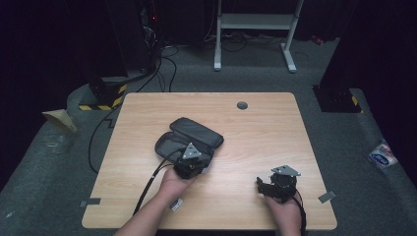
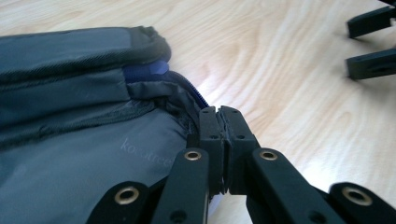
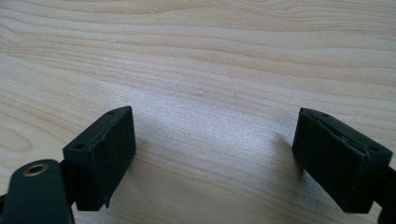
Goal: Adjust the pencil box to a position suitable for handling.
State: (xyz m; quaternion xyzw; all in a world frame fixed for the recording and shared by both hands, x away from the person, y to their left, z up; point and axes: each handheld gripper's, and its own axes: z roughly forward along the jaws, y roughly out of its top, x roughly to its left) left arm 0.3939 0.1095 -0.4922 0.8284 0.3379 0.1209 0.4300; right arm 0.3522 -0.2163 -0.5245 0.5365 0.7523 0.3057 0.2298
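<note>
- High view: wooden table (image 1: 255, 128) with a dark grey zip pouch (image 1: 194, 135) lying a little left of centre, its lid flap folded back so the case lies open. The left gripper (image 1: 191, 164) sits at the pouch's near edge, touching it, held in the person's left hand (image 1: 173, 184). The right gripper (image 1: 275, 187) rests near the table's front right, well apart from the pouch, in the right hand (image 1: 285, 211). Small grey cable port (image 1: 242, 105) near the far edge.
- Left gripper view: jaws pressed together, with hardly a gap between them, at the pouch's (image 2: 84, 116) rim beside the zip track (image 2: 198, 98). They appear to pinch the zip pull or a fold of the edge fabric; the pinched item is hidden behind the pads, so which of the two cannot be told. A blue lining strip (image 2: 147, 71) shows under the raised lid. Faint lettering on the grey panel, too soft to read. The other gripper's jaw tips show at upper right, over bare wood.
- Right gripper view: jaws spread wide, nothing between them, above bare table (image 3: 201, 70).
- Progress, as judged: the work in hand is the pouch's zip or opening. The case lies largely open; whether it is being opened further or drawn closed cannot be settled. The right gripper has no part yet and could brace the pouch.
</note>
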